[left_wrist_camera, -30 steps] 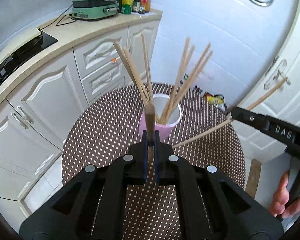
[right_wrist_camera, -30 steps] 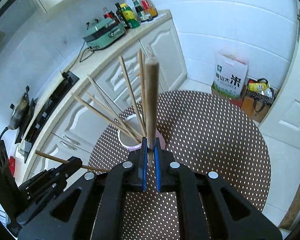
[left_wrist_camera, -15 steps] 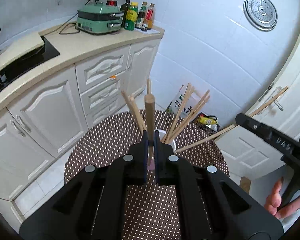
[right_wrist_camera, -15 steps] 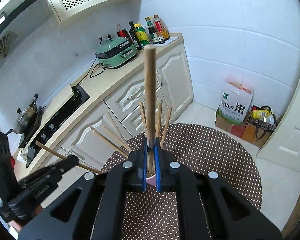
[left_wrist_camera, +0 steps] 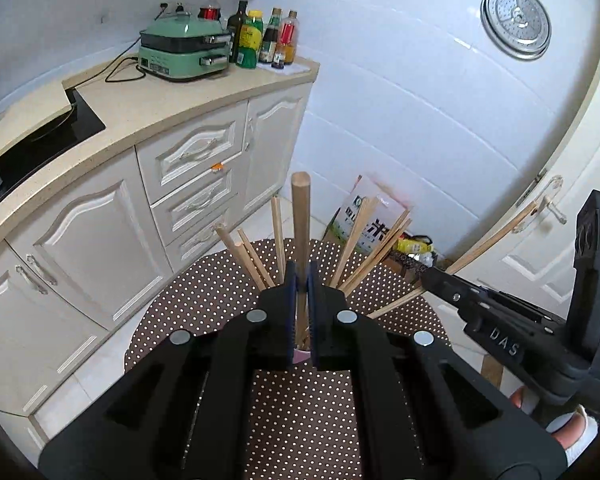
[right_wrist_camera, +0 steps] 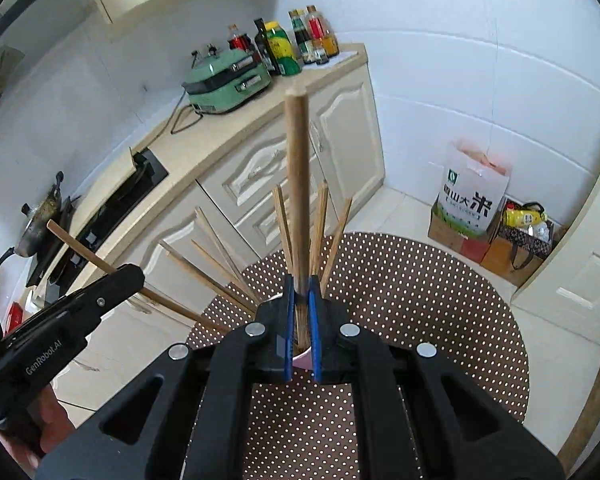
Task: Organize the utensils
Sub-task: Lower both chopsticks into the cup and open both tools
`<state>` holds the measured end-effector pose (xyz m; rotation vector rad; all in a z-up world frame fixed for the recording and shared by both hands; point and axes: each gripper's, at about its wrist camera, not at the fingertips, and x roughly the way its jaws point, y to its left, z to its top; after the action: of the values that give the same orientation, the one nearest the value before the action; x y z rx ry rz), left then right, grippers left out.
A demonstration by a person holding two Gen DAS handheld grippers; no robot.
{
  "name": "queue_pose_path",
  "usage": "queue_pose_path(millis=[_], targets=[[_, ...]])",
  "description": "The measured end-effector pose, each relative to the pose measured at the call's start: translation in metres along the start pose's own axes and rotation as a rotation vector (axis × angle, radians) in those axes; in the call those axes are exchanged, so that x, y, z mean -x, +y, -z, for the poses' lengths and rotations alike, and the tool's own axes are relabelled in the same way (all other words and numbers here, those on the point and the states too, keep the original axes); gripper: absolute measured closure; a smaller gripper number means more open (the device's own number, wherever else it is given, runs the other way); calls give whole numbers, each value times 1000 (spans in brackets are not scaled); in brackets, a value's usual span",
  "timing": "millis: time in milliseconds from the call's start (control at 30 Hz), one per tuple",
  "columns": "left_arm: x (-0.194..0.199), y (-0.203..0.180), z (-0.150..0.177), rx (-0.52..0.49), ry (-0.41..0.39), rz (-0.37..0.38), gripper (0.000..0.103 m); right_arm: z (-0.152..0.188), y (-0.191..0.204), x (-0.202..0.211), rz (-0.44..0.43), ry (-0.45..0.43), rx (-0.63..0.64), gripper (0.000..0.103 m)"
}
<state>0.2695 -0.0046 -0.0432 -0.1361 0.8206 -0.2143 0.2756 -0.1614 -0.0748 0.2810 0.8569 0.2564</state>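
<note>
I have a chopstick clamped in each pair of tongs: the left tongs [left_wrist_camera: 300,280] are closed on a stick [left_wrist_camera: 301,220] that runs straight out along the fingers, and the right tongs [right_wrist_camera: 300,284] are closed on another stick [right_wrist_camera: 297,184] the same way. Both sit above the pink cup [right_wrist_camera: 302,360], which stands on the dotted table [right_wrist_camera: 420,300] with a fan of chopsticks [left_wrist_camera: 364,248] already leaning out of it. As I judge it, the step is to drop these two in. To do it well I should tilt each stick so its hidden near end aims at the cup mouth, pick a gap among the leaning sticks, lower one at a time, and open only once the end is inside the rim, or it may skid off and knock the cup. Seen from the right wrist, my left stick [right_wrist_camera: 100,264] slants across, its free end up and away from the cup; each long axis follows its own fingers.
</note>
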Motion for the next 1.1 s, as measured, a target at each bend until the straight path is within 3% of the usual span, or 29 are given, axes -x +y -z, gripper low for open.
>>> queue_pose_path(millis=[433,867,933,1000,1100], targets=[[-67,10,10,14,161,5,98,4,1,-55,27,125,11,98],[-99,18,26,-15,200,31,97,11,-5,-86,17,221,-52,93],[-100,18,30,-38,197,13,96,13,-6,-86,12,229,-65,88],[-99,16,32,-61,189,-2,96,16,-6,-85,15,230,-70,70],[-99,18,35,-70,203,-5,95,20,-4,-79,28,218,-70,57]])
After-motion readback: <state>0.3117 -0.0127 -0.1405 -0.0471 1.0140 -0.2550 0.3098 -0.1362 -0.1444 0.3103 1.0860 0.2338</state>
